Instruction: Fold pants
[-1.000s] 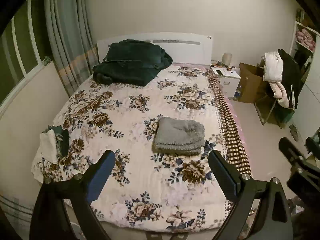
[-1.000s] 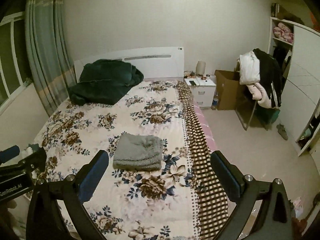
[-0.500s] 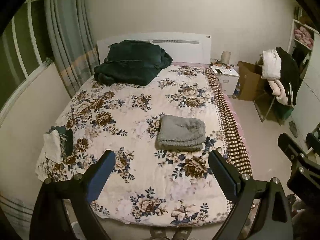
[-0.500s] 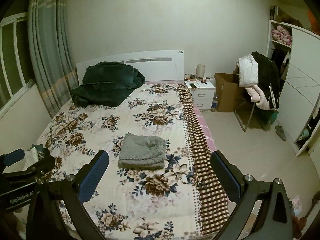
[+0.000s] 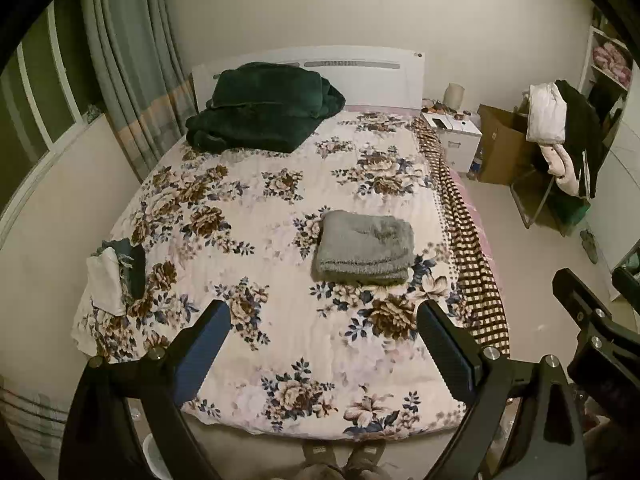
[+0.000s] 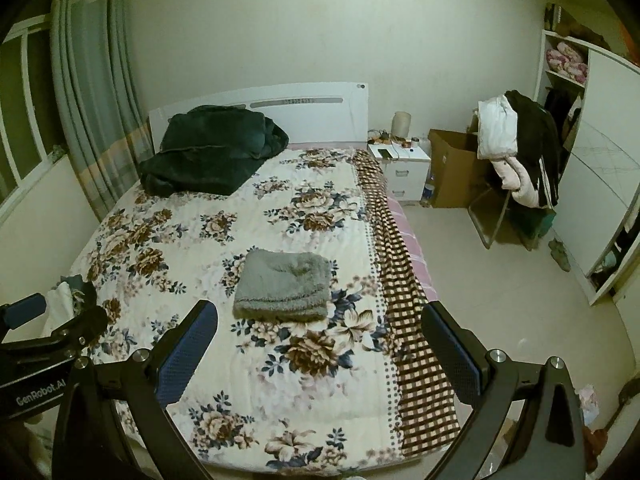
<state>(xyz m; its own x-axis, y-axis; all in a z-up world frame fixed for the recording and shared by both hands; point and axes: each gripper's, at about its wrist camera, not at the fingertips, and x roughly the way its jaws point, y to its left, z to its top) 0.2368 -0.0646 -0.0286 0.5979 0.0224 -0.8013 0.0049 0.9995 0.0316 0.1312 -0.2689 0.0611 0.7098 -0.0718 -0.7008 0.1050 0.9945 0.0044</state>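
Observation:
The grey fleecy pants (image 5: 363, 247) (image 6: 284, 285) lie folded into a neat rectangle on the floral bed cover (image 5: 256, 200) (image 6: 192, 240), toward the bed's right half. My left gripper (image 5: 324, 330) is open, held above the foot of the bed, well short of the pants, with nothing between its fingers. My right gripper (image 6: 320, 330) is also open and empty, hanging above the foot end near the checked border. Each gripper shows at the edge of the other's view, the right gripper (image 5: 588, 320) and the left gripper (image 6: 52, 324).
A dark green blanket (image 5: 264, 112) is heaped by the white headboard (image 5: 360, 76). A small pile of white and dark clothes (image 5: 114, 272) sits at the bed's left edge. Right of the bed are a nightstand (image 6: 400, 164), cardboard box (image 6: 452, 168) and clothes-laden chair (image 6: 516, 160). A person's shoes (image 5: 344, 454) show below.
Both grippers have drawn back and up from the bed, so more of the foot end shows and the shoes have come into view. The folded pants have not moved.

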